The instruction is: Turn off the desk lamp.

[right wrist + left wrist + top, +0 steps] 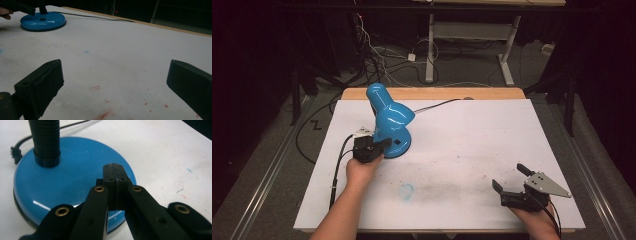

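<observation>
Lamp (388, 122) base under closed left tongs (115, 173).

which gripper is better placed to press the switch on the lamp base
Left. The left gripper, jaws shut, sits over the lamp base right by the switch. The right gripper is open, far off near the table's front right corner.

Glossy blue lamp base (75, 182), ribbed black neck (46, 140), matt stained white tabletop (472, 145)

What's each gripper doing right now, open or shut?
Left gripper: shut, jaws pressed together over the blue lamp base, holding nothing.
Right gripper: open, empty, above the table.
</observation>
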Demonstrator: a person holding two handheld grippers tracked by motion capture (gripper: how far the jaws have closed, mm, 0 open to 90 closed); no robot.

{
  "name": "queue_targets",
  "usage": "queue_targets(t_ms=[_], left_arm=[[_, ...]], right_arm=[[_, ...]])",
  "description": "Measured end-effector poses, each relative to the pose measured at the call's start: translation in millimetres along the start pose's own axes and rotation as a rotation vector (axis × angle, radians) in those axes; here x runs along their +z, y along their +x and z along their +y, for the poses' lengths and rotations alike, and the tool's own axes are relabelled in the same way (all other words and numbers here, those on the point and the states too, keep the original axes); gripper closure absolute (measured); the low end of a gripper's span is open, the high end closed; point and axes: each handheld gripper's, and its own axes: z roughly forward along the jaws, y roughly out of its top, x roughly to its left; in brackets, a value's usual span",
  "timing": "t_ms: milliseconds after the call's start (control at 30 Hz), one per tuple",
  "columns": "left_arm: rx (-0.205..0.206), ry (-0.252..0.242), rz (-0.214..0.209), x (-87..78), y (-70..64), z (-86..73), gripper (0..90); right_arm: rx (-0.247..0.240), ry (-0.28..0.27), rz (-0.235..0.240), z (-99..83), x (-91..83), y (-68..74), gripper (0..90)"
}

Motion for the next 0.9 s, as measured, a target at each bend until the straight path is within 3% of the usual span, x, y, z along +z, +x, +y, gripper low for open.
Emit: queue_targets(t_ms=[300, 567, 667, 900], left_arm=[[0.016, -0.008, -0.005, -16.7, -1.7, -12.9, 88.4], [0.098, 0.027, 0.036, -37.9, -12.5, -29.4, 88.4], [0.115, 0.025, 0.032, -47.1, -17.1, -36.6, 88.4], [0.117, 0.006, 0.016, -71.6, -25.1, -51.4, 88.3]], right_arm=[[0.006, -0.002, -0.007, -0.1, -1.1, -0.8, 1.5], [0.009, -0.003, -0.008, 0.0, -1.8, -0.7, 1.5], [0.009, -0.003, -0.007, 0.0, -2.0, -0.7, 1.5], [0.016, -0.003, -0.007, -0.4, -2.7, -0.6, 1.5]])
